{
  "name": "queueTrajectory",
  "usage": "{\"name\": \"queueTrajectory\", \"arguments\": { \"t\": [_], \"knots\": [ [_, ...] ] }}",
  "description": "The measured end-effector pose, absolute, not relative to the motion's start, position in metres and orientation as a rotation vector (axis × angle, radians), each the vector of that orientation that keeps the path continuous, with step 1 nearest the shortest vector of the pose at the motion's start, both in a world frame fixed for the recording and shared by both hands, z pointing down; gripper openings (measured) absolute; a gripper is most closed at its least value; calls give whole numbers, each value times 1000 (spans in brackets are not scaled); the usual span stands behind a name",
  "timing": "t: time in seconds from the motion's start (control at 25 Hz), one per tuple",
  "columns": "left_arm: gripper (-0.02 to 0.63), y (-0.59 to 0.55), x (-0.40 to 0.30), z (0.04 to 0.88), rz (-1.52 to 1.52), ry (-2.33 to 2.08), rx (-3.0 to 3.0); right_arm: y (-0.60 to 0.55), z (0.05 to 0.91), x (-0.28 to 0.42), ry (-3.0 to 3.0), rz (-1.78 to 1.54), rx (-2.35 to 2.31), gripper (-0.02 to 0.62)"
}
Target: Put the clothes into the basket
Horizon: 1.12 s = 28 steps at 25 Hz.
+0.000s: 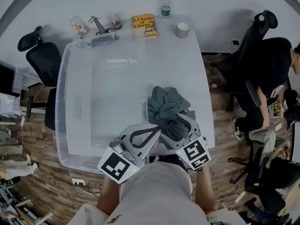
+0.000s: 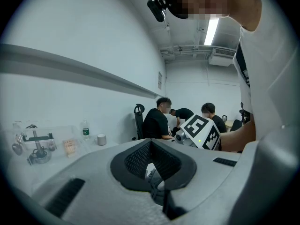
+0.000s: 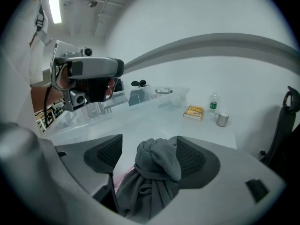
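Right fingers (image 3: 194,158) apart, grey garment (image 3: 157,165) loose between, lower folds cut off, left fingers (image 2: 136,161) closed tip to tip, empty, clear basket (image 1: 63,102) partly hidden behind them.

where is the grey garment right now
In the head view, the grey garment lies bunched on the white table, just right of the clear basket, between the right gripper's open jaws.

Right of the clear basket (image 1: 65,102) lies a grey-green garment (image 1: 165,108); beyond the basket, a yellow book (image 1: 144,26) and green-labelled bottle (image 1: 165,9) on the white table (image 1: 183,64). My left gripper (image 1: 157,129) and right gripper (image 1: 180,122) are grey, with black-and-white square markers.
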<state>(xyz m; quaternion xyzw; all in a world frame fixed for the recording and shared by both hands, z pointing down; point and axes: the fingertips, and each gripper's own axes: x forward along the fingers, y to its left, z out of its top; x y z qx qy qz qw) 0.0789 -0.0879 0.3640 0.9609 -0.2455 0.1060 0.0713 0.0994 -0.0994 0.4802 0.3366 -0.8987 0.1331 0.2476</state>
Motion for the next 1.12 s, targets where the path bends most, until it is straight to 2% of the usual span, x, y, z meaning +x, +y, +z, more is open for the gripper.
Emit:
{"name": "queueTrajectory", "arguments": {
  "t": [0.24,1.12],
  "knots": [
    [6,-94,80,366,327,-740,2887,-102,502,94,-2414,399,868,453],
    [6,-104,83,375,368,-731,2874,-116,552,84,-2353,532,861,560]
  ]
}}
